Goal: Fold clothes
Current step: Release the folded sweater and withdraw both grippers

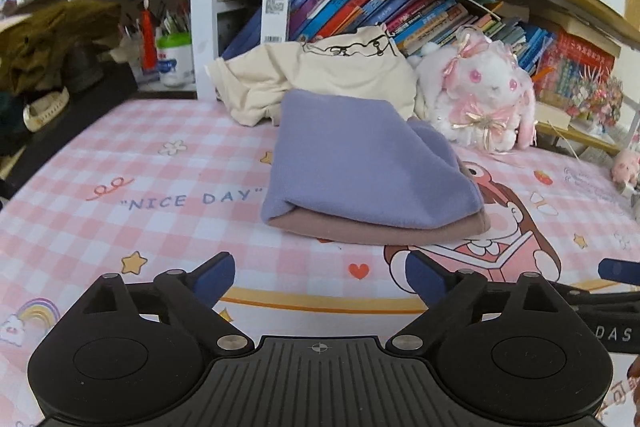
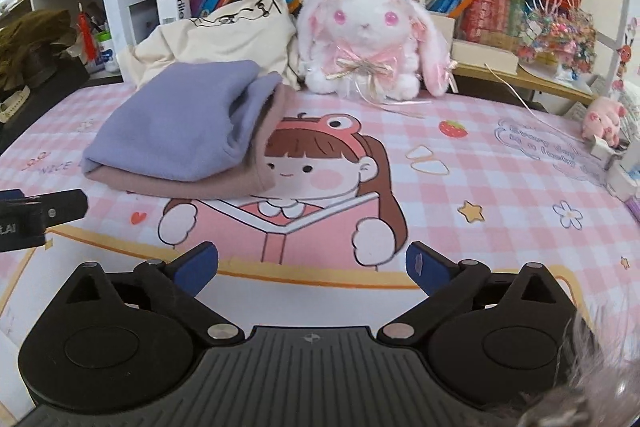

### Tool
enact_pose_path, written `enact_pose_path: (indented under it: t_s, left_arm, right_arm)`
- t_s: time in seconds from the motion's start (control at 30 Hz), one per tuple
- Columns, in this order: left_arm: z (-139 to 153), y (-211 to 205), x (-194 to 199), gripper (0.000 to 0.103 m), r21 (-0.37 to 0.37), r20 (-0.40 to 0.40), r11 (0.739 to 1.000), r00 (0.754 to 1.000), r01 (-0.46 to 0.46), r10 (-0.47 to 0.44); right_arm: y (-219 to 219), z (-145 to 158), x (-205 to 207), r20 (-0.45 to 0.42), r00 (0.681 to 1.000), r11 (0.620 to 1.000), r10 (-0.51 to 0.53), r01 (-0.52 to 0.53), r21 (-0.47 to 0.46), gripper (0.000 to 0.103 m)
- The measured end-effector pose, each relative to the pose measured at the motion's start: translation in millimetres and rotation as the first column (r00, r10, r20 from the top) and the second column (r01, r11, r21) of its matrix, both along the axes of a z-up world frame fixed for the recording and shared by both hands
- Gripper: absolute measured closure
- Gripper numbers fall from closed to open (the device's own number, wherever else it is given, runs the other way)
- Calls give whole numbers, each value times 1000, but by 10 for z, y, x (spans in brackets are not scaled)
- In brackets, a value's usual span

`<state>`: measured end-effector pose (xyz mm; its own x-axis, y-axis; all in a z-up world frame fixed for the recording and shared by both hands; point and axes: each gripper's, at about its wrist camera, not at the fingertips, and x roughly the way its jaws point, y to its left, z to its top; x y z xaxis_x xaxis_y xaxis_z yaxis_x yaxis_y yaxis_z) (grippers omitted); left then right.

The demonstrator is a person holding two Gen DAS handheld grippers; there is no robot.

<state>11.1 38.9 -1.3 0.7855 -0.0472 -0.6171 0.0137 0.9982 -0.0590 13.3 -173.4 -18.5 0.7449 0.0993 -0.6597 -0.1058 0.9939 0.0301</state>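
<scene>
Clothes lay ahead of both tools you held: your left gripper (image 1: 320,277) and right gripper (image 2: 312,267) each stood spread wide with nothing between the jaws, low over the pink checked mat (image 1: 120,163). Beyond them rested the folded purple garment (image 1: 360,163) atop a folded mauve garment (image 1: 380,231); behind that sat a crumpled cream garment (image 1: 320,75), beside a plush rabbit (image 2: 368,35).

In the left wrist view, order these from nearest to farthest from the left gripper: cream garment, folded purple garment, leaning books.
From the left gripper:
1. Folded purple garment, mid-mat, straight ahead.
2. Cream garment, crumpled right behind it.
3. Leaning books, on the shelf at the back.
</scene>
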Motion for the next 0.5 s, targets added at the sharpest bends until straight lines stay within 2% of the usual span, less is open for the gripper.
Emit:
enact_pose_path:
  t_s: [0.5]
  left_arm:
    - [34, -238, -176, 8, 19, 5, 1000, 1000, 17, -17]
  right_arm:
    - [-9, 43, -127, 18, 998, 998, 60, -59, -34, 1]
